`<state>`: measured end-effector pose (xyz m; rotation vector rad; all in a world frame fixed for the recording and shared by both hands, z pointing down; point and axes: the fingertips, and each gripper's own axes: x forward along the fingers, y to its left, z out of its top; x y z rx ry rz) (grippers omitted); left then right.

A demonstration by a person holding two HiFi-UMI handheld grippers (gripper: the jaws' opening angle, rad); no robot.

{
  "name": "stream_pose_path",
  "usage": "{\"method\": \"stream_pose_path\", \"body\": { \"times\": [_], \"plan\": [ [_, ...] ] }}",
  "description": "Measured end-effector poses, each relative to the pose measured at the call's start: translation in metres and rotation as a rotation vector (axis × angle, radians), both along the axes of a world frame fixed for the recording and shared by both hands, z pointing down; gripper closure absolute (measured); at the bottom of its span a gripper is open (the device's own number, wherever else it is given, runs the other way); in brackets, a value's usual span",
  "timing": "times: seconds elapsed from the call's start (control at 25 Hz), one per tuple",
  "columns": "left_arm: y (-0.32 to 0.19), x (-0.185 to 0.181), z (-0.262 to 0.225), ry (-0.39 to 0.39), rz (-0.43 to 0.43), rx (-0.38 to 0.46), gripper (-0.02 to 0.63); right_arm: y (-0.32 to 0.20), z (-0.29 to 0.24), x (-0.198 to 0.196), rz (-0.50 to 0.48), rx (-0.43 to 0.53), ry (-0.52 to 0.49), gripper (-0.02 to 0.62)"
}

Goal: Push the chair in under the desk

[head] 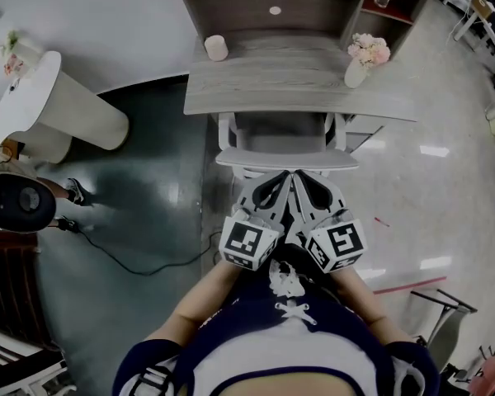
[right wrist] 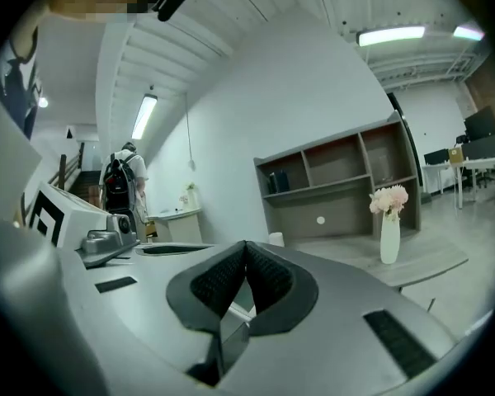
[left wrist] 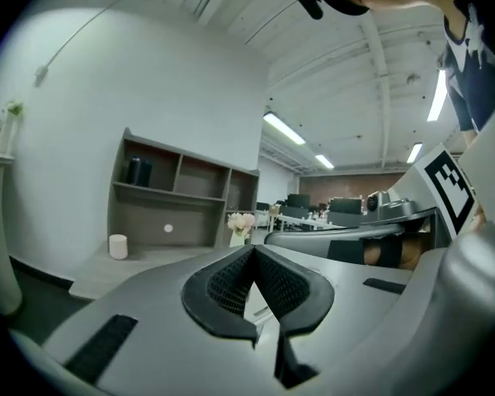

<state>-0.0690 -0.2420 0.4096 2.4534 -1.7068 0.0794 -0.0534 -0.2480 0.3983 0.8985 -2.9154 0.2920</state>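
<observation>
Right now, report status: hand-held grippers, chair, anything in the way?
Both shut, empty: left hand-held gripper, right hand-held gripper. The chair at front edge of desk, seat partly showing. Nothing visible blocking it.

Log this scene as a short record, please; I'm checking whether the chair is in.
desk: holds a vase and a white cylinder
chair: white, seat partly under the desk, backrest outside its edge
left gripper: jaws shut, empty
right gripper: jaws shut, empty, beside the left
contact with chair: cannot tell
</observation>
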Motion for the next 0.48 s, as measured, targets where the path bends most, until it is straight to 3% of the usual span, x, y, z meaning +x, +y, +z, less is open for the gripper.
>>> {"method": "stream_pose_path", "body": {
  "times": [0.28,0.48],
  "plan": [
    [0.01,0.001,-0.023,0.038,-0.049,0.051,0.598,0.013,-0.025,0.003,0.046,0.094,-0.002,0.586],
    [0.014,0.0,-0.024,-0.002,-0.06,0.056,0.598,0.016,-0.028,0.001,0.042,0.092,0.001,0.586]
  ]
}}
